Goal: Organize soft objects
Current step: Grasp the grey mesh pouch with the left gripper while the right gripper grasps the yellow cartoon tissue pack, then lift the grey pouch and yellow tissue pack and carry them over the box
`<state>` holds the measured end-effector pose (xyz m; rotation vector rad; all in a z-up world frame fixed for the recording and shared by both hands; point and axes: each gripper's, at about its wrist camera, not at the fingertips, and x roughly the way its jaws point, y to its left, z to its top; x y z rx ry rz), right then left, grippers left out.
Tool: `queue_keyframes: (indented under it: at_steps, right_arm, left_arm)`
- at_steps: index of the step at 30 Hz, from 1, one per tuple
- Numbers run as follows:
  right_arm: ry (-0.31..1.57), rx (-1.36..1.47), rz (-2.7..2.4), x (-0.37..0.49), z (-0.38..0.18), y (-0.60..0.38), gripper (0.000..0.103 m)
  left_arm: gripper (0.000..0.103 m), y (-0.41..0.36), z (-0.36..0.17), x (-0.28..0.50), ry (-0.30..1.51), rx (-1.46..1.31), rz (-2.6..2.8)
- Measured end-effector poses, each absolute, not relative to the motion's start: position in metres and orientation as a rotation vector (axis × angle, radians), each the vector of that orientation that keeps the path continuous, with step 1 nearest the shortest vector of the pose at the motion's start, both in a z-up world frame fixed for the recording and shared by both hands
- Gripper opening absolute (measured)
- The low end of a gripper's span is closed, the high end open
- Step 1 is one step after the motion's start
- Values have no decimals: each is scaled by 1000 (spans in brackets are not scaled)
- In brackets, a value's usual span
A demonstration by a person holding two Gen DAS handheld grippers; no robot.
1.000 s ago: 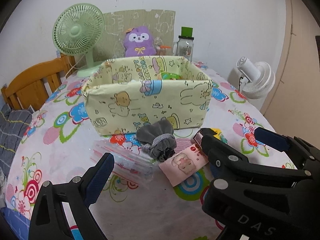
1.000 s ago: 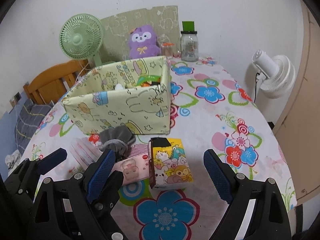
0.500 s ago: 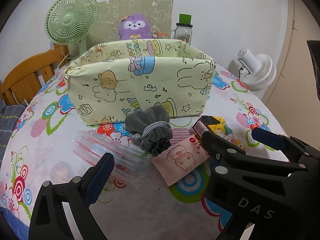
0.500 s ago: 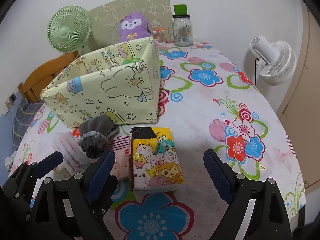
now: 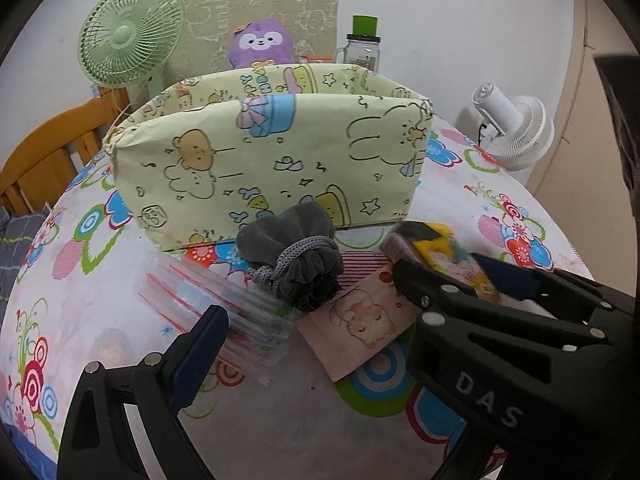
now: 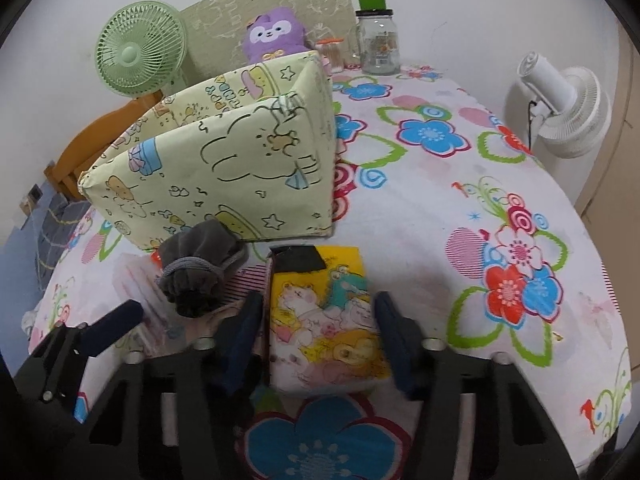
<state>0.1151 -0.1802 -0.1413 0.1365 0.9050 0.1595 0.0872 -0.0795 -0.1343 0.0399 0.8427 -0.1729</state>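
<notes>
We see the right gripper point(image 6: 318, 326) with jaws just closed in, both pads against the yellow tissue pack point(image 6: 326, 320) between them. Left gripper point(image 6: 120, 326) stands open, empty, beside the grey pouch point(image 6: 200, 270).

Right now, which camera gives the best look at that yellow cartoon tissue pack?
The right wrist view: the yellow cartoon tissue pack lies whole between the right gripper pads, which have just been closing. The left wrist view shows only a corner behind that gripper.

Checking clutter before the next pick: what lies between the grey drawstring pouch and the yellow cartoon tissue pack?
A flat pink cartoon packet lies between the grey drawstring pouch and the yellow cartoon tissue pack, clearest in the left wrist view.
</notes>
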Motion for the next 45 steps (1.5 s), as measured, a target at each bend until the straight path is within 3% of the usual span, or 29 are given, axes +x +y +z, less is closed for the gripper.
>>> queue_keyframes:
  at_steps: [22, 28, 30, 45]
  right_arm:
    - [857, 107, 115, 130, -122, -172, 50]
    - [861, 127, 100, 132, -124, -175, 50]
    - [866, 128, 100, 133, -125, -175, 50]
    - [884, 135, 92, 136, -130, -176, 50]
  left_arm:
    - [91, -61, -127, 114, 807, -17, -116]
    - [73, -64, -130, 123, 802, 21, -93]
    - [62, -63, -134, 127, 824, 6, -112]
    - [50, -64, -136, 125, 830, -3, -132]
